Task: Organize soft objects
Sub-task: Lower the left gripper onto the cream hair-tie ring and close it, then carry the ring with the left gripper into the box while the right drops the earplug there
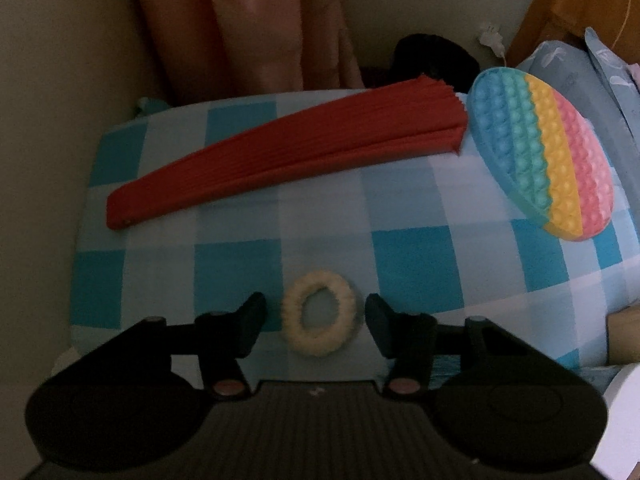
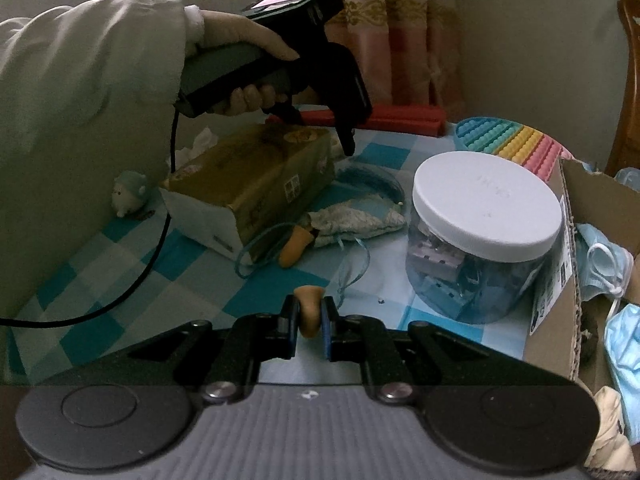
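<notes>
Left gripper [image 1: 316, 312] straddled a cream hair tie [image 1: 319, 313]; right gripper [image 2: 311, 320] clenched a tan foam plug [image 2: 309, 312]
The tie lay on the checked cloth [image 1: 408, 264] between spread fingers, untouched. Farther off lay a red fan [image 1: 288, 148] and a rainbow pop mat [image 1: 544, 152]. In the right view, a white-lidded jar [image 2: 484, 220] stood beyond the plug, with a tissue box [image 2: 256, 188] farther left

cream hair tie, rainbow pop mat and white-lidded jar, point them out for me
cream hair tie [image 1: 318, 344]: left wrist view, lower part of its fuzzy ring
rainbow pop mat [image 1: 560, 160]: left wrist view, yellow stripe
white-lidded jar [image 2: 486, 200]: right wrist view, middle of lid
</notes>
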### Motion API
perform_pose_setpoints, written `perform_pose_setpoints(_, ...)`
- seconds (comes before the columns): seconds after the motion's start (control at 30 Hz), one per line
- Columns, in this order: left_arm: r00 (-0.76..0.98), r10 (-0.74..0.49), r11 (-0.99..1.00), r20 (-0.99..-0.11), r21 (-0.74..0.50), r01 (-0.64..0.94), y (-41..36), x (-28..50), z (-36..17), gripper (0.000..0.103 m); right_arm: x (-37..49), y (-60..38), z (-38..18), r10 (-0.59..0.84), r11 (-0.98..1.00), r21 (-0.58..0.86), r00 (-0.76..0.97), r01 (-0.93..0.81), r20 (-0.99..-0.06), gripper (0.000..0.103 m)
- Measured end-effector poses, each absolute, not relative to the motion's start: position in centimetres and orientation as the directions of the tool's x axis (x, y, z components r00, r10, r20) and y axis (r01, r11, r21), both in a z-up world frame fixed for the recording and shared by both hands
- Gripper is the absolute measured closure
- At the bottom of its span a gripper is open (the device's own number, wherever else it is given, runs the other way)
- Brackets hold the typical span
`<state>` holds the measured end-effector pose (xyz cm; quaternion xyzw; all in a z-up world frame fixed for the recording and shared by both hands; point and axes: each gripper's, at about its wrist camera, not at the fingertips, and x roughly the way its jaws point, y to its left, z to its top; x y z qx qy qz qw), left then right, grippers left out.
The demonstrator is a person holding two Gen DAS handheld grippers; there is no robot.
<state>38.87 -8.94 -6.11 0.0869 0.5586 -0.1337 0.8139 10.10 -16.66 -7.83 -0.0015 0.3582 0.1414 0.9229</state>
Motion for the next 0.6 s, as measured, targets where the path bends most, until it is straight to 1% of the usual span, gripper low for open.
perform_pose_setpoints(0.1,0.339,-0.121,0.95,-0.933,-0.009,0.313,-8.87,38.93,-6.24,0.053,10.14,-16.71,-7.83,0.259,0.96,0.099,0.704,-0.26,-0.662,0.089)
perform_pose_setpoints(0.27,0.342,-0.121,0.949,-0.932,-0.008,0.315,-8.88,38.94,-6.31,0.054,10.12,-16.7,-7.71,0.256,0.961,0.098,0.705,-0.257,-0.661,0.089)
perform_pose_setpoints(0.33,0.345,-0.118,0.95,-0.931,-0.004,0.314,-8.81,38.91,-6.31,0.06,10.12,-16.71,-7.68,0.253,0.962,0.096,0.706,-0.255,-0.661,0.088)
perform_pose_setpoints(0.4,0.343,-0.125,0.948,-0.931,-0.01,0.317,-8.78,38.88,-6.23,0.064,10.09,-16.72,-7.65,0.252,0.962,0.095,0.706,-0.254,-0.662,0.088)
perform_pose_setpoints(0.6,0.338,-0.137,0.946,-0.931,-0.022,0.323,-8.72,38.7,-6.1,0.067,9.93,-16.82,-7.47,0.246,0.964,0.09,0.711,-0.25,-0.659,0.089)
